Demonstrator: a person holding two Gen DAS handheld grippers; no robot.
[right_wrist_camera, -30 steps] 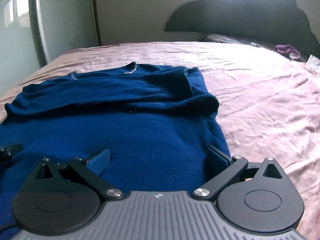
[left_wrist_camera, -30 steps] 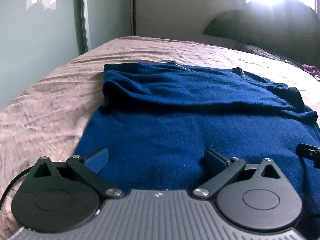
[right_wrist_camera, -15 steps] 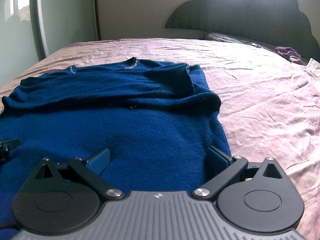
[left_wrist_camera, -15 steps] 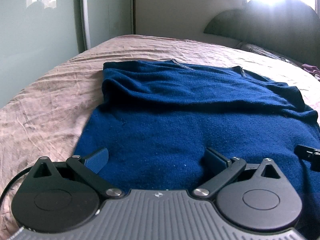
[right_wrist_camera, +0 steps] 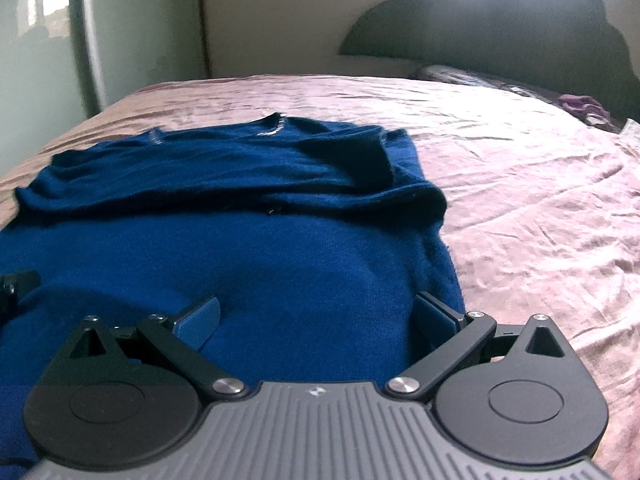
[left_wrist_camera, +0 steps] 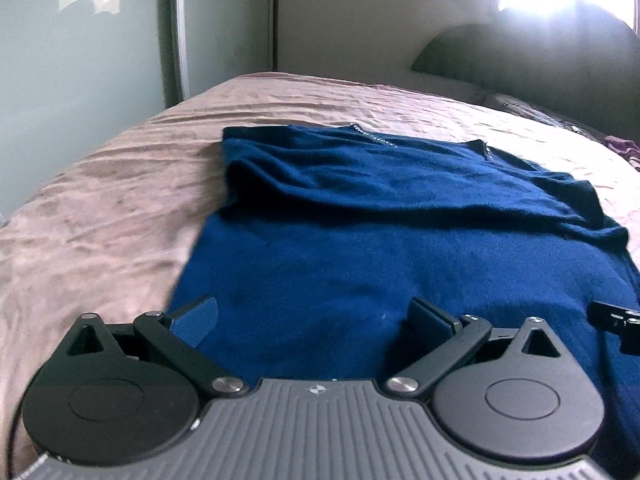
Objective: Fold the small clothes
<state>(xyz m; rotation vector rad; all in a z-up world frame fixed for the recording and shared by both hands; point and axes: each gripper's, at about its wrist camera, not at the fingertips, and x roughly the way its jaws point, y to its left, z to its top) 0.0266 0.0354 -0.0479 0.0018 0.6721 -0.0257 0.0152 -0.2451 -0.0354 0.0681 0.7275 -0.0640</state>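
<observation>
A dark blue knit sweater (left_wrist_camera: 400, 240) lies flat on a pink bedspread (left_wrist_camera: 100, 208), sleeves folded across its upper part, neckline at the far end. It also shows in the right wrist view (right_wrist_camera: 240, 240). My left gripper (left_wrist_camera: 316, 316) is open and empty over the sweater's near left hem. My right gripper (right_wrist_camera: 320, 316) is open and empty over the near right hem. Each gripper's tip shows at the edge of the other's view: the right one (left_wrist_camera: 616, 320) and the left one (right_wrist_camera: 16, 288).
A dark headboard (right_wrist_camera: 500, 28) stands at the bed's far end with a pillow (right_wrist_camera: 460, 76) and a small purple cloth (right_wrist_camera: 580, 104) near it. A glass wardrobe door (left_wrist_camera: 80, 60) stands left of the bed. Bare bedspread (right_wrist_camera: 540, 200) lies right of the sweater.
Both grippers have risen and drawn back slightly, so the sweater sits lower and a little farther in both views. Both stay open and the sweater has not moved.
</observation>
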